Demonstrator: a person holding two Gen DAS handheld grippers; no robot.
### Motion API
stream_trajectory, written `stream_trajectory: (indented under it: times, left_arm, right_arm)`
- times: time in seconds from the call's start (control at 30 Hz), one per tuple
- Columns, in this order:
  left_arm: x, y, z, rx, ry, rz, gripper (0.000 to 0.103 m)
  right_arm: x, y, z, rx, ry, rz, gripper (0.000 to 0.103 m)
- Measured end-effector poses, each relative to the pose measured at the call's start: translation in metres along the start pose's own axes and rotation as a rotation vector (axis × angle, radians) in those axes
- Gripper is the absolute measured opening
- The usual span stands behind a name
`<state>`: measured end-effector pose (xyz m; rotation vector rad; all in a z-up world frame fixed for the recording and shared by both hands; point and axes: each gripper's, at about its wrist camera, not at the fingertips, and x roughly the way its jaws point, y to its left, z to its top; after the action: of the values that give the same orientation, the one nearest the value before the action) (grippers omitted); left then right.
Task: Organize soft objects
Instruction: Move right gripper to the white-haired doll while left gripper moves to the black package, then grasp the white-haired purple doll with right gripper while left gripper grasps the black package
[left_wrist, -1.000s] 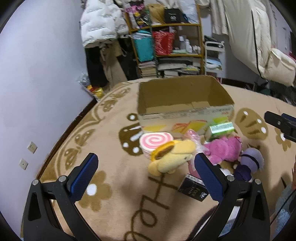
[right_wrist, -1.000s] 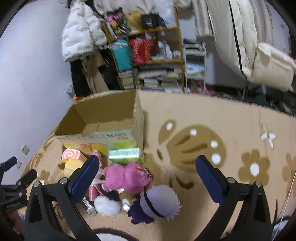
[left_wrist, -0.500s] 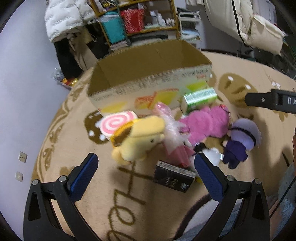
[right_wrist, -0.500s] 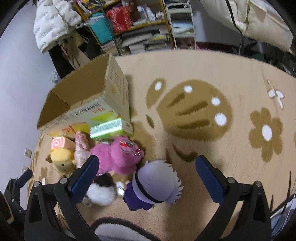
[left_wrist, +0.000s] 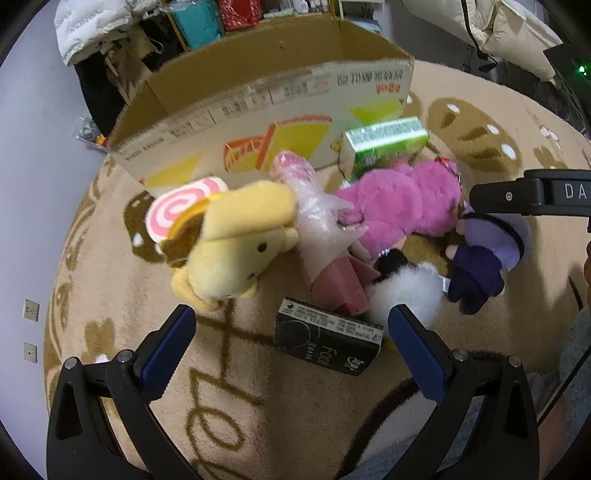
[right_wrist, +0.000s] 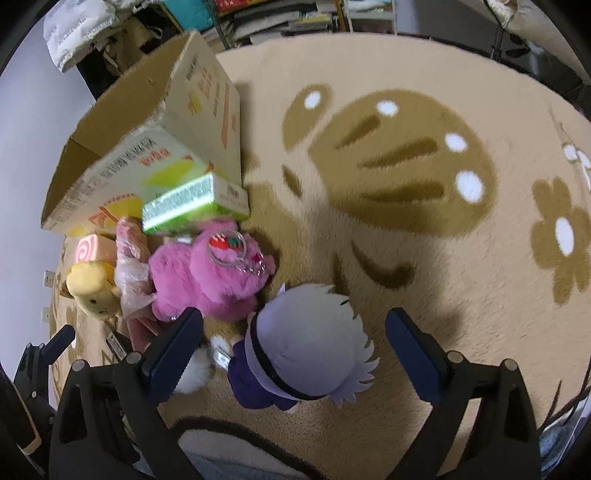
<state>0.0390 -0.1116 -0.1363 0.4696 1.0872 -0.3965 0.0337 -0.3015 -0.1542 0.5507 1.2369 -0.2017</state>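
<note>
Soft toys lie heaped on the rug before an open cardboard box (left_wrist: 258, 99) (right_wrist: 122, 147). A yellow plush (left_wrist: 236, 247) (right_wrist: 94, 295) lies beside a pink swirl roll cushion (left_wrist: 177, 210) (right_wrist: 88, 251). To their right are a pink plush (left_wrist: 402, 206) (right_wrist: 210, 277), a purple doll with pale hair (left_wrist: 487, 254) (right_wrist: 306, 350) and a white fluffy toy (left_wrist: 402, 291). My left gripper (left_wrist: 291, 343) is open just above a black packet (left_wrist: 325, 339). My right gripper (right_wrist: 293, 349) is open with the purple doll between its fingers, not clamped.
A green carton (left_wrist: 384, 144) (right_wrist: 188, 206) leans at the box's front corner, and a plastic-wrapped pink item (left_wrist: 321, 236) lies among the toys. The beige patterned rug (right_wrist: 424, 177) spreads to the right. Shelves and hanging clothes (left_wrist: 110, 33) crowd the far wall.
Both grippers have dropped lower and closer to the toy pile. The right one now straddles the purple doll; the left one hangs over the black packet near the yellow plush.
</note>
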Motion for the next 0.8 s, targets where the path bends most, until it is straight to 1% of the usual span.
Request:
stream_trajectory:
  times: [0.1, 0.17, 0.3, 0.33, 0.37, 0.43, 0.53, 0.6, 0.63, 0.7, 0.77, 0.8]
  left_arm:
    - [0.009, -0.002, 0.000, 0.007, 0.031, -0.019, 0.103]
    - [0.014, -0.003, -0.001, 0.015, 0.047, -0.021, 0.103]
    - [0.025, -0.006, -0.002, 0.026, 0.074, -0.022, 0.103]
    - [0.027, -0.006, -0.002, 0.025, 0.079, -0.026, 0.103]
    - [0.029, -0.006, -0.002, 0.024, 0.083, -0.030, 0.103]
    - [0.032, -0.005, -0.002, 0.018, 0.092, -0.038, 0.102]
    - [0.037, -0.005, -0.002, 0.008, 0.112, -0.054, 0.092]
    - [0.039, -0.001, -0.004, -0.002, 0.126, -0.059, 0.083]
    - [0.039, 0.000, -0.005, -0.007, 0.128, -0.065, 0.081]
    - [0.038, 0.004, -0.005, -0.025, 0.127, -0.091, 0.072]
    - [0.036, 0.008, -0.005, -0.042, 0.123, -0.115, 0.066]
    - [0.034, 0.009, -0.002, -0.045, 0.124, -0.118, 0.065]
  right_arm:
    - [0.005, 0.000, -0.001, -0.007, 0.025, 0.006, 0.097]
    - [0.009, 0.000, -0.002, -0.009, 0.044, 0.013, 0.091]
    - [0.014, -0.004, -0.003, 0.004, 0.070, 0.024, 0.090]
    - [0.014, -0.005, -0.004, 0.007, 0.070, 0.031, 0.088]
    - [0.014, -0.006, -0.004, 0.010, 0.073, 0.037, 0.083]
    - [0.015, -0.008, -0.004, 0.011, 0.082, 0.040, 0.076]
    - [0.017, -0.007, -0.004, -0.004, 0.090, 0.030, 0.074]
    - [0.014, -0.005, -0.004, -0.015, 0.078, 0.026, 0.068]
    - [0.012, -0.005, -0.004, -0.017, 0.071, 0.028, 0.066]
    - [0.016, 0.006, -0.011, -0.016, 0.060, 0.037, 0.064]
    - [0.014, 0.007, -0.013, -0.022, 0.053, 0.042, 0.063]
    - [0.014, 0.008, -0.013, -0.028, 0.050, 0.047, 0.062]
